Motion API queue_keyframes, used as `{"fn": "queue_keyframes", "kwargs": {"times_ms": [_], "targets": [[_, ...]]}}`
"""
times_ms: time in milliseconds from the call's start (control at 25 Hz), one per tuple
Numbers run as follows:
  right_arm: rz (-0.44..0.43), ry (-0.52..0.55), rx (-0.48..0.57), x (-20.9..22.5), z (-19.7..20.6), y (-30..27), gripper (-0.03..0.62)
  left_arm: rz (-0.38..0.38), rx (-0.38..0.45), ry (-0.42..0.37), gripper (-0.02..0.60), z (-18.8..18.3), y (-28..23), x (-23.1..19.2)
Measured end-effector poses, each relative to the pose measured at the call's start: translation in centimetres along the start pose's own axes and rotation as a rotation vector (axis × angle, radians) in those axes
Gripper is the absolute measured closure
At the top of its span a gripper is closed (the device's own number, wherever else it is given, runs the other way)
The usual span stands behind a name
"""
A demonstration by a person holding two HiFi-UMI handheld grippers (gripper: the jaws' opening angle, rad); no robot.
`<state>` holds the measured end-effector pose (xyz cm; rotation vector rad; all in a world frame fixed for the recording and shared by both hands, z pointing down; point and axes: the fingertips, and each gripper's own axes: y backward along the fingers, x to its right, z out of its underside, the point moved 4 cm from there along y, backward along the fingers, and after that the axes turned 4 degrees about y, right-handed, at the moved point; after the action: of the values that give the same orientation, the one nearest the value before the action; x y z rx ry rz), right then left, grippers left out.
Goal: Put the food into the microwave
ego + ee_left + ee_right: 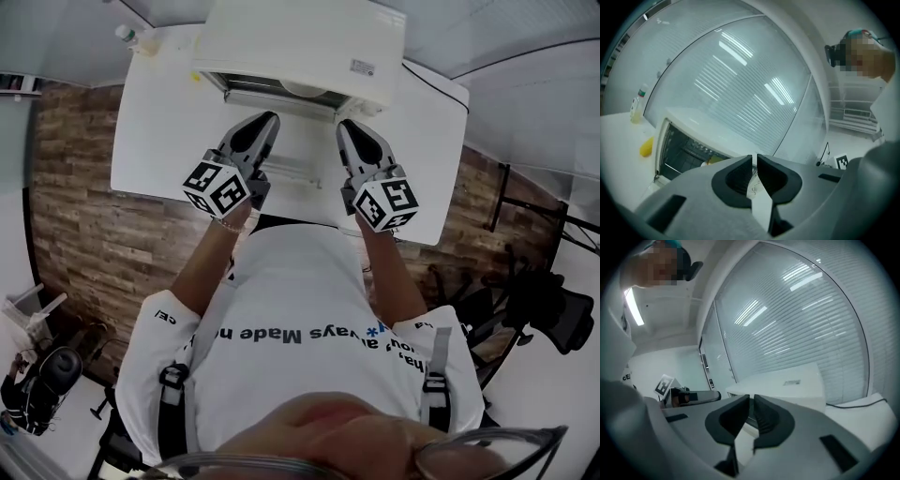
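Left gripper, right gripper — closed before microwave

1 line of dark print runs across the shirt, behind the left gripper and right gripper. It is upside down in the head view: "Made" reads clearly, with "ays" beside it, and folds hide the rest. The sleeve behind the left gripper bears "cE". A sticker on the microwave, ahead of the right gripper, is too small to read. Each cube carries black-and-white square markers, no letters.
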<state>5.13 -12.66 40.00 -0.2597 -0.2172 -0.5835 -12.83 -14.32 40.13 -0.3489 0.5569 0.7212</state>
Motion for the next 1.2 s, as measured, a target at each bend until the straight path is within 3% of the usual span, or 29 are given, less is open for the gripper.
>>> {"fn": "queue_keyframes", "kwargs": {"times_ms": [240, 480, 840, 1200], "targets": [[-0.009, 0.151, 0.006, -2.6, -2.9, 2.0, 0.563, -0.002, 0.037, -0.169, 0.546, -2.7, 2.1, 3.2], [0.005, 0.229, 0.015, -4.1, -4.9, 3.5, 0.563, -0.018, 0.088, -0.294, 0.546, -5.1, 3.6, 5.6], [0.041, 0.327, 0.073, -6.2, -8.7, 5.6, 0.563, -0.058, 0.157, -0.375, 0.546, -7.2, 5.9, 7.6], [0.032, 0.353, 0.095, -7.7, -10.6, 6.4, 0.565, -0.025, 0.170, -0.417, 0.546, -7.7, 6.1, 9.7]]}}
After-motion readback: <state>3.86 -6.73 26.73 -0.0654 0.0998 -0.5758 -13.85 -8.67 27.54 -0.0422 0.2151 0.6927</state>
